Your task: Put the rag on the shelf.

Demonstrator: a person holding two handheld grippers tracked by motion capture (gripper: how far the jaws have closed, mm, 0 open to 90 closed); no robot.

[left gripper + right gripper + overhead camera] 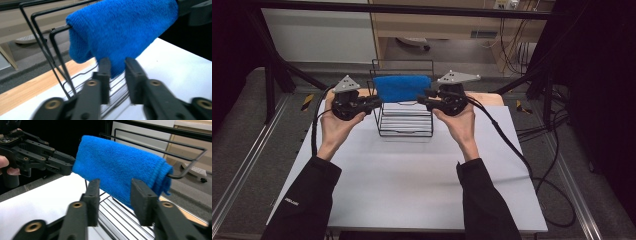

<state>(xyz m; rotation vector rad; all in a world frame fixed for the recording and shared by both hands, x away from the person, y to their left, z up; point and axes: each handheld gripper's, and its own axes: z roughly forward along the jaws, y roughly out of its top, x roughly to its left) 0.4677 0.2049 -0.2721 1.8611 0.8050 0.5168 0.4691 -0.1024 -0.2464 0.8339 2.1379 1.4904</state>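
A bright blue, fluffy folded cloth (402,87) hangs over a top bar of a black wire rack (405,125) standing on the white tabletop (412,180). The left claw (377,101) sits at the cloth's left end, its jaws parted with the cloth's lower edge just ahead of and between them in the left gripper view, not pinched. The right claw (421,100) sits at the cloth's right end, jaws likewise spread apart with the cloth just beyond them. Each claw is held in a hand (337,127) with a black sleeve (304,200).
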